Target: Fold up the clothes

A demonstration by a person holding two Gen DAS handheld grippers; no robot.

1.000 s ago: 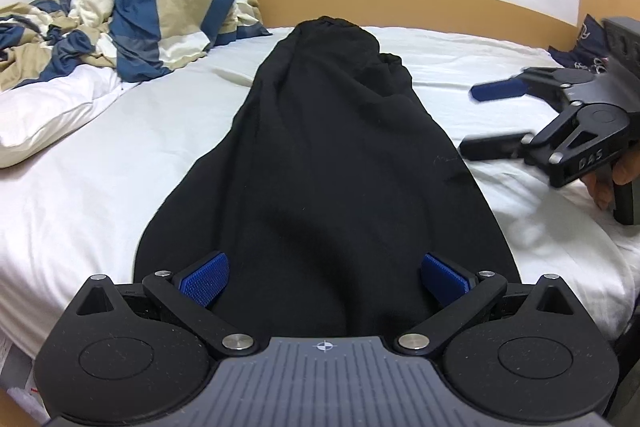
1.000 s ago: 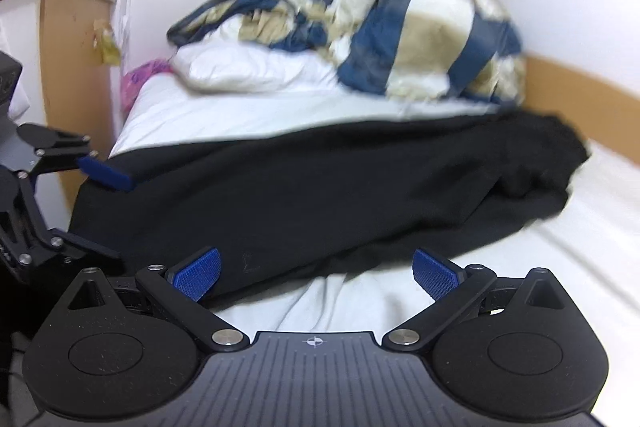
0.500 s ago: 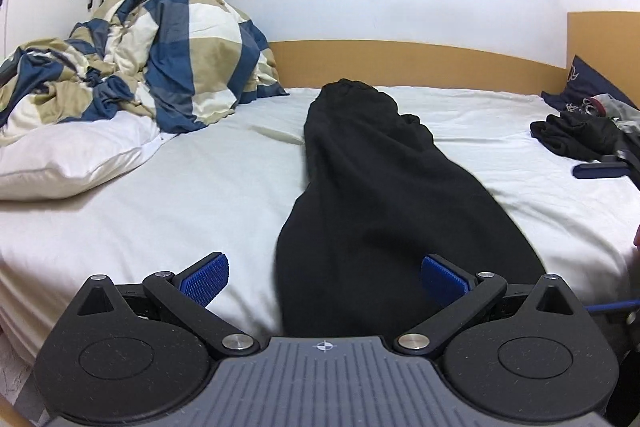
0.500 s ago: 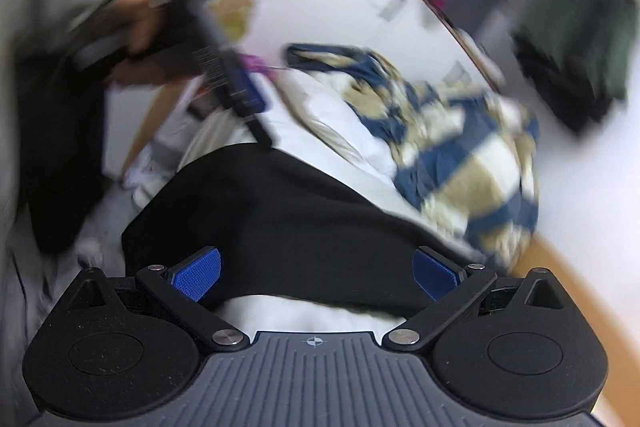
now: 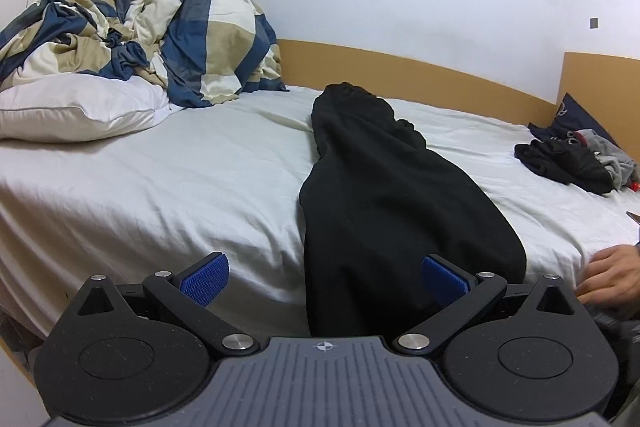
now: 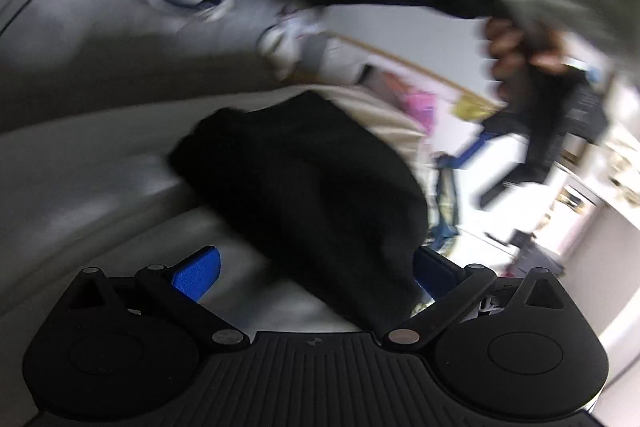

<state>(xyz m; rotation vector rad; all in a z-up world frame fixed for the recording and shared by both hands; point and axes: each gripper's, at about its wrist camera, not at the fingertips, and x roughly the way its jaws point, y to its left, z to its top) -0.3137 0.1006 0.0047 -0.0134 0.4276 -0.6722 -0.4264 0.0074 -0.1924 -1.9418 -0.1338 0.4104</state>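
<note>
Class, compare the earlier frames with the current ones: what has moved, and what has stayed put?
The left gripper drew back from the black garment, exposing more sheet. The right gripper swung sharply; its view is now blurred. Both stayed open and empty. The garment, checked duvet and pillow stayed put.

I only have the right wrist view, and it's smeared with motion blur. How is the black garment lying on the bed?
Observer: The black garment is stretched lengthwise across the white sheet, and its near end reaches the bed's front edge.
Operator: Is the left gripper holding it?
Observer: No. The left gripper is open in front of that near end, with nothing pinched.
Operator: Anything else on the bed to avoid?
Observer: A pile of dark and grey clothes sits at the far right, apart from the garment. A checked duvet and a pillow are on the left.
</note>
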